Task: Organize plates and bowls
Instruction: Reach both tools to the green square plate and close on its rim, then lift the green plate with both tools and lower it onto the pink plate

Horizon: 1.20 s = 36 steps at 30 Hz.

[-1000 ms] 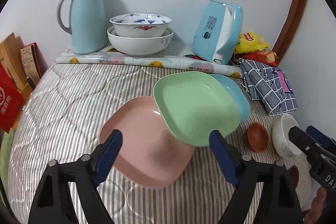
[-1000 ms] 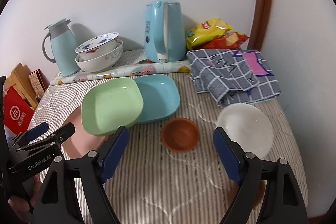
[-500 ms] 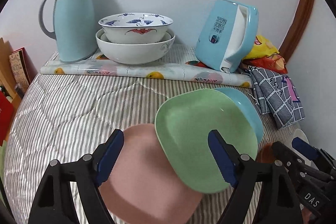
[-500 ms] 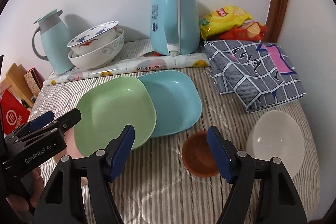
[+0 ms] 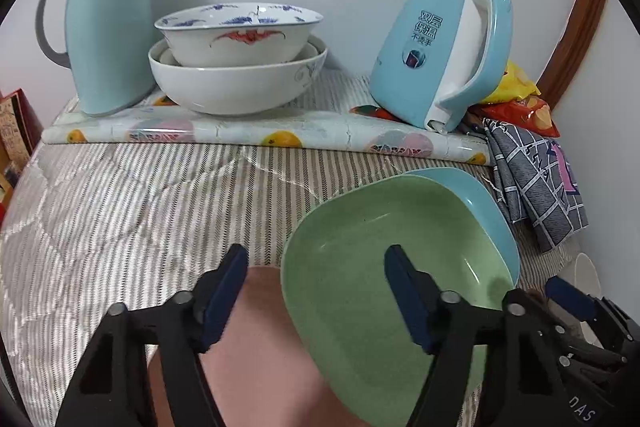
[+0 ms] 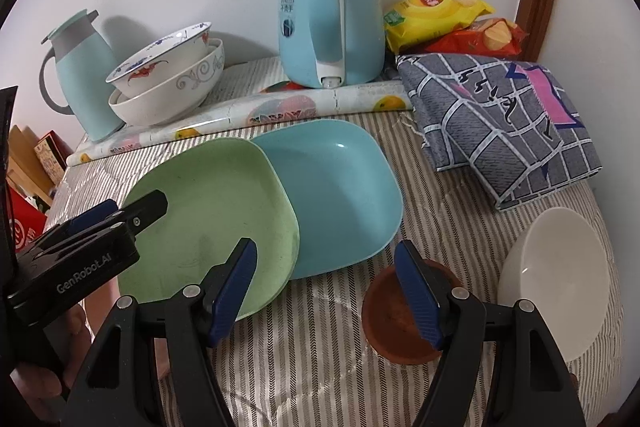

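Observation:
Three square plates overlap on the striped cloth: pink (image 5: 264,355) lowest, green (image 5: 360,291) on it, blue (image 6: 340,195) under the green one's far side. My left gripper (image 5: 316,267) straddles the green plate's left rim, one finger over the pink plate and one over the green. Its jaws are closing and the pads touch nothing. My right gripper (image 6: 326,259) hovers over the blue plate's near edge and a small brown bowl (image 6: 392,323). Its jaws are closing slightly, gripping nothing. A white bowl (image 6: 560,279) sits right of it. Two patterned bowls (image 5: 240,67) are nested at the back.
At the back stand a pale blue jug (image 5: 108,27) and a blue kettle (image 6: 332,11) on a rolled fruit-print sheet (image 5: 248,135). Snack bags (image 6: 448,19) and a checked cloth (image 6: 500,123) lie at the right. Red boxes (image 6: 24,223) line the left edge.
Both grippers have moved forward and down toward the plates, which now look larger. The left jaws have narrowed around the green plate's rim; the right jaws narrowed a little.

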Available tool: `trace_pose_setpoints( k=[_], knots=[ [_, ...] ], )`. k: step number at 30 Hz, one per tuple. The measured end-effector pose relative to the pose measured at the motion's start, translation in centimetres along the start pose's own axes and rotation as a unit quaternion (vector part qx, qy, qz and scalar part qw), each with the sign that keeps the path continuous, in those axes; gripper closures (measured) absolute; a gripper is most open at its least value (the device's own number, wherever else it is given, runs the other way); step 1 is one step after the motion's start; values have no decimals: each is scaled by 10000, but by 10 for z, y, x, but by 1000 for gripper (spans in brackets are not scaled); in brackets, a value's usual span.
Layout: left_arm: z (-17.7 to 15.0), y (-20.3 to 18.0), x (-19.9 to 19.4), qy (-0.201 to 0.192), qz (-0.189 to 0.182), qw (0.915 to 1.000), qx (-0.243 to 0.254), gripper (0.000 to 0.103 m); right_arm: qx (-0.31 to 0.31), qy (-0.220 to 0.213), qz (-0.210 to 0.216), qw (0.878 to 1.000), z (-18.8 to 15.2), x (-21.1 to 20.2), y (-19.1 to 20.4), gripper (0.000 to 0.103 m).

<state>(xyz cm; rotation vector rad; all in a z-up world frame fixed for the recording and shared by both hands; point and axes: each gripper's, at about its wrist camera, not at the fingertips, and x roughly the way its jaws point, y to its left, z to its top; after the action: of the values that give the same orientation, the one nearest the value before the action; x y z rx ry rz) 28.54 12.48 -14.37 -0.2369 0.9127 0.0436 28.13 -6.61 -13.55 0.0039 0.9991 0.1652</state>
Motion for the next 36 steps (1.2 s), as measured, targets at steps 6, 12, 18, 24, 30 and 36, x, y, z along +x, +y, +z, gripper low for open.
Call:
trace_pose_setpoints(
  k=[6, 12, 18, 24, 30, 36],
  knots=[
    [-1, 0, 9, 75, -122, 9999, -40, 55, 19, 129, 30, 9999, 1, 10, 1, 51],
    [-3, -5, 10, 138, -107, 9997, 147, 78, -125, 192, 8, 9997, 0, 18, 5, 83],
    [-4, -3, 8, 156, -180, 9996, 130, 92, -177, 123, -159, 9996, -1, 18, 5, 94],
    [-4, -2, -2, 65, -141, 9998, 110, 93, -160, 15, -104, 9998, 1, 11, 4, 98],
    [-3, -1, -13, -52, -143, 9998, 120, 93, -196, -119, -121, 9997, 0, -2, 7, 99],
    [-5, 1, -24, -129, -181, 9997, 48, 93, -123, -164, -39, 9998, -1, -12, 5, 100]
  ],
)
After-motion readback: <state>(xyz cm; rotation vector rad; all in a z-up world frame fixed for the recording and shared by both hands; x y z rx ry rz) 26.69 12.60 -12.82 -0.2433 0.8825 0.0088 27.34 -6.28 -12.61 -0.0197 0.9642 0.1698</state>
